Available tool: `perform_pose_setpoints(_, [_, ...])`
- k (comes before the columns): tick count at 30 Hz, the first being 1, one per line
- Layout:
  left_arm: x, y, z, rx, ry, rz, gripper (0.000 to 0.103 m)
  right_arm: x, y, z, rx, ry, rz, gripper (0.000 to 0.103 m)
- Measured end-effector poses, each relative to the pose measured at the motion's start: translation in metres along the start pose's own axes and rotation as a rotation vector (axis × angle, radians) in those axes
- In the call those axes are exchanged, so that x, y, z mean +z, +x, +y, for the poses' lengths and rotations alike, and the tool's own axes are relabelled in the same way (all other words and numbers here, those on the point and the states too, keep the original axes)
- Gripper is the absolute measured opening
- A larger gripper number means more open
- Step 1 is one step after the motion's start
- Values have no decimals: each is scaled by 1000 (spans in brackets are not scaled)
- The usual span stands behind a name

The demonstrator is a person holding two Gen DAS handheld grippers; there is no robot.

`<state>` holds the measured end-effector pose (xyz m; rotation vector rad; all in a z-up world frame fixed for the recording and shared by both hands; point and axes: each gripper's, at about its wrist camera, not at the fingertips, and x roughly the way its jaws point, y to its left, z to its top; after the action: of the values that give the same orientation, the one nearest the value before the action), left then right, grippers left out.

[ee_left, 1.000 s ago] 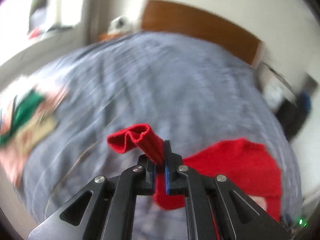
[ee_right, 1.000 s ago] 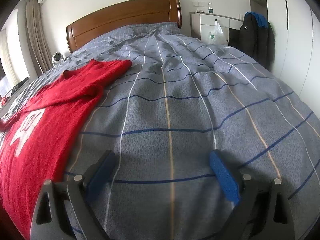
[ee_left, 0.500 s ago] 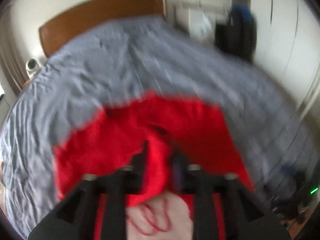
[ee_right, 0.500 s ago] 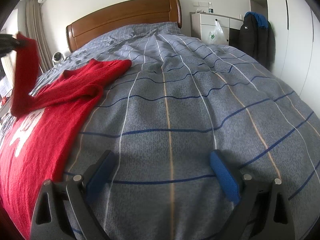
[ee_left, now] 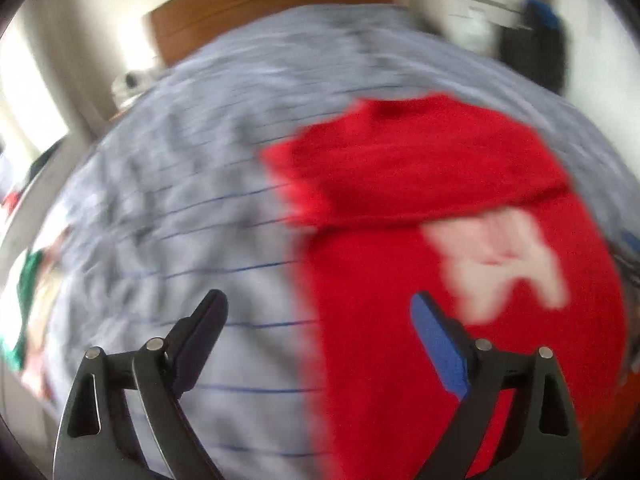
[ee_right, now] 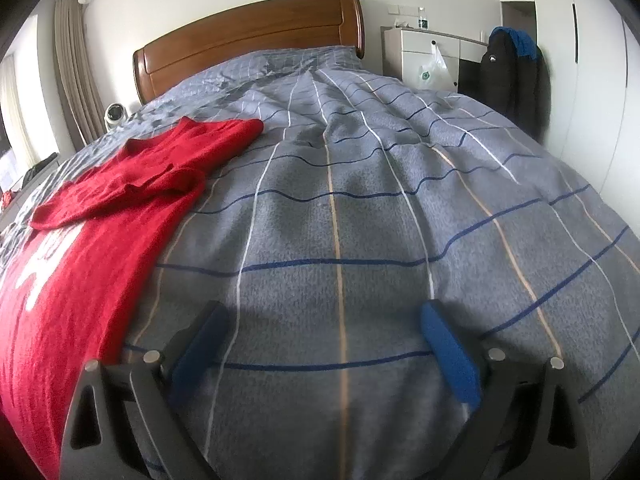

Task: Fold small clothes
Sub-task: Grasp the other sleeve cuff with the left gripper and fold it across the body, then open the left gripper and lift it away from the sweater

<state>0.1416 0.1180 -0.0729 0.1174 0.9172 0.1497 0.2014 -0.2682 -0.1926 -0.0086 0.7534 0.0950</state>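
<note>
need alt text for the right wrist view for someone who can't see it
A red sweater lies on the left of a grey checked duvet, one sleeve folded across its chest. The open right gripper hovers over bare duvet beside it, holding nothing. A wooden headboard stands behind.

Soft daylight enters from a window (ee_right: 12,152) at left. The left wrist view is heavily motion-blurred; the right is sharp. Fisheye edges curve and darken.
</note>
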Motion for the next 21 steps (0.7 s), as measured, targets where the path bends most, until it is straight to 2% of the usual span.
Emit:
perform_pose_setpoints(3, [-1, 13, 47, 18, -112, 38, 94, 1, 0, 1, -5, -3, 4, 96])
perform_pose_setpoints(5, [-2, 24, 59, -18, -142, 48, 94, 2, 1, 2, -12, -8, 9, 96])
perform_pose_setpoints(6, [-1, 28, 54, -36, -134, 43, 94, 2, 1, 2, -15, -10, 9, 96])
perform_pose_setpoints(9, [3, 48, 27, -111, -25, 23, 94, 2, 1, 3, -18, -11, 8, 96])
perform_pose_setpoints(11, [12, 67, 6, -106, 56, 3, 94, 2, 1, 3, -18, -12, 8, 96])
perform_pose_setpoints(12, [18, 79, -1, -76, 73, -1, 93, 2, 1, 3, -19, -12, 8, 96])
perform_pose_setpoints(15, [38, 113, 11, 32, -29, -11, 73, 2, 1, 3, -23, -11, 12, 96])
perform_pose_setpoints(16, [38, 122, 24, -2, -106, -15, 55, 2, 1, 3, -26, -11, 14, 96])
perform_pose_setpoints(17, [34, 126, 36, -82, -166, -11, 25, 2, 1, 3, -28, -12, 15, 96])
perform_pose_setpoints(18, [28, 130, 41, -161, -206, -6, 14, 2, 1, 3, -29, -12, 15, 96])
perform_pose_setpoints(19, [20, 128, 36, -158, -182, -21, 6, 2, 1, 3, -29, -12, 15, 96])
perform_pose_setpoints(20, [15, 123, 31, -122, -141, -42, 2, 2, 1, 3, -29, -13, 14, 96])
perform_pose_setpoints(21, [10, 119, 27, -95, -106, -49, 2, 2, 1, 3, -30, -13, 13, 96])
